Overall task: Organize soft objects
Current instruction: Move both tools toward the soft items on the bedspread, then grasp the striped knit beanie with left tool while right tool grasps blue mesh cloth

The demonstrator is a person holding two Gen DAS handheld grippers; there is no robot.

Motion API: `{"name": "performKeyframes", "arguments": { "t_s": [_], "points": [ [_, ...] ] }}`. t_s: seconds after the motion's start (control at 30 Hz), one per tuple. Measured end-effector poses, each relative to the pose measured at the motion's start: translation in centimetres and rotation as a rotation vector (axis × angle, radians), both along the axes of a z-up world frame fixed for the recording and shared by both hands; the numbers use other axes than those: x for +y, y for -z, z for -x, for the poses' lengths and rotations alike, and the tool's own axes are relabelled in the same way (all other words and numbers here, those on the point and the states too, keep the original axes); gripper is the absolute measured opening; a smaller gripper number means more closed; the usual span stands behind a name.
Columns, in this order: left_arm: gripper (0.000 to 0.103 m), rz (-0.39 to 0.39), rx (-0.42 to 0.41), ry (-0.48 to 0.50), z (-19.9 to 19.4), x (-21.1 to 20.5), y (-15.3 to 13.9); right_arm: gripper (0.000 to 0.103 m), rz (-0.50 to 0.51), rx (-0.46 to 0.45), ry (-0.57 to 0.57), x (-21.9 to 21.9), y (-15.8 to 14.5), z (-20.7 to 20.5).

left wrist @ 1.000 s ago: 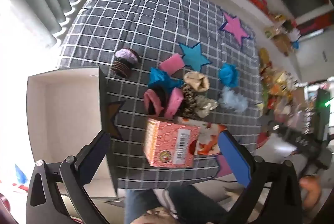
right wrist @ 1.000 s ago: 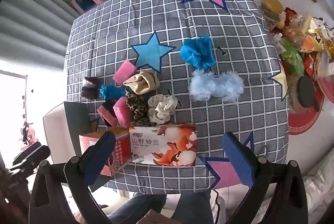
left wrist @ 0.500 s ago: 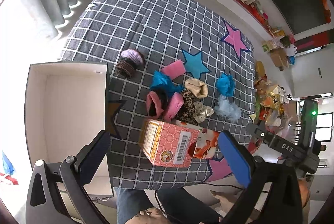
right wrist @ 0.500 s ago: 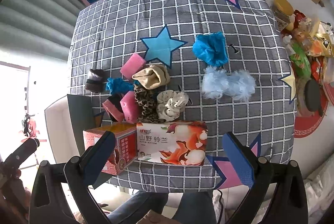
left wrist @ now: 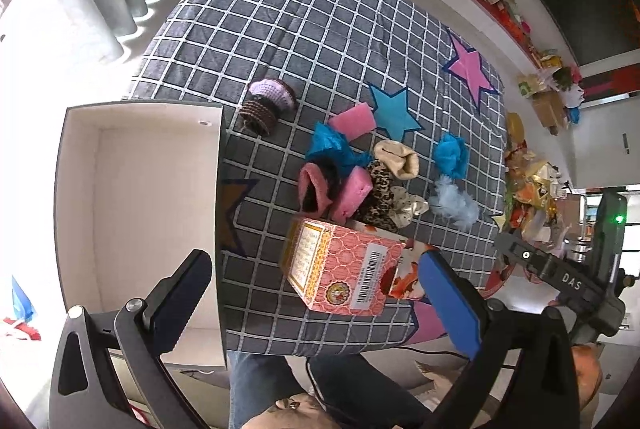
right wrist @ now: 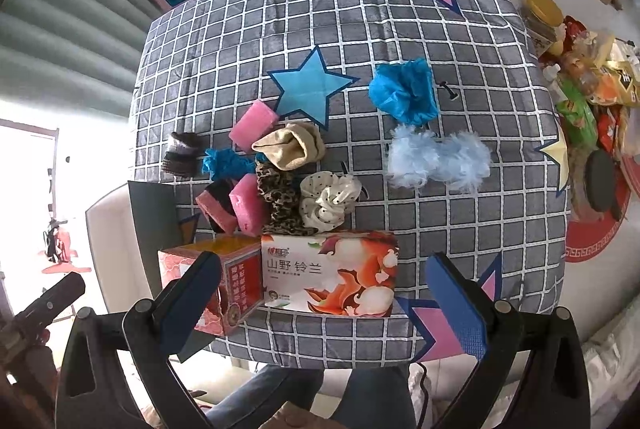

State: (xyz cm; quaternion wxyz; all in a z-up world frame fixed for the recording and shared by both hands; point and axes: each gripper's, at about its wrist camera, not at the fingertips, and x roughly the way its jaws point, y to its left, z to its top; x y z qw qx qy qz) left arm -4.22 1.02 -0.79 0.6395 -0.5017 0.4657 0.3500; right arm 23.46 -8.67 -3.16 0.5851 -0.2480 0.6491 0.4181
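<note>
Both tools have drifted back and up a little since the earlier frames, so more of the counter [right wrist: 460, 213] shows. Left tool [left wrist: 316, 299] and right tool [right wrist: 324, 303] hang with jaws apart, holding nothing. Sorting looks not yet begun: the white bin [left wrist: 136, 197] at the left edge has nothing visible inside. Soft bits, sponge [right wrist: 253, 124], sock [right wrist: 292, 145], scrunchie [right wrist: 328, 199] and blue fluff [right wrist: 438, 161], lie clustered mid-counter behind two boxes [right wrist: 328, 275]. Next, one tool must reach over those boxes.
</note>
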Motion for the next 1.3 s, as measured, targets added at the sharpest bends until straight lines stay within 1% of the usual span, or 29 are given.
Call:
{"name": "performKeyframes", "arguments": {
  "t_s": [0.4, 0.67, 0.77, 0.83, 1.0, 1.13, 1.3],
  "points": [
    [0.103, -0.005, 0.08, 0.049, -1.1, 0.9, 1.0, 0.103, 0.024, 0.001, 0.027, -0.7, 1.1, -1.0],
    [0.103, -0.032, 0.138, 0.082, -2.9, 3.4, 2.4, 0.103, 0.04, -0.012, 0.063, -1.1, 1.9, -3.2],
    [0.103, -0.048, 0.175, 0.11, -4.2, 4.9, 3.4, 0.103, 0.058, -0.017, 0.079, -1.1, 2.7, -4.5],
    [0.103, -0.068, 0.217, 0.127, -5.2, 6.2, 4.3, 0.103, 0.067, -0.025, 0.088, -1.1, 3.3, -5.3],
    [0.103, -0.071, 0.266, 0.131, -6.8, 8.6, 6.7, 0.103, 0.087, -0.024, 0.109, -0.6, 4.9, -7.6],
    [0.103, -0.086, 0.344, 0.139, -8.2, 10.4, 9.4, 0.103, 0.104, -0.022, 0.123, 0.3, 6.6, -9.4],
    [0.103, -0.059, 0.372, 0.145, -9.0, 11.8, 11.8, 0.103, 0.125, -0.026, 0.127, 1.9, 8.1, -10.7]
  ]
}}
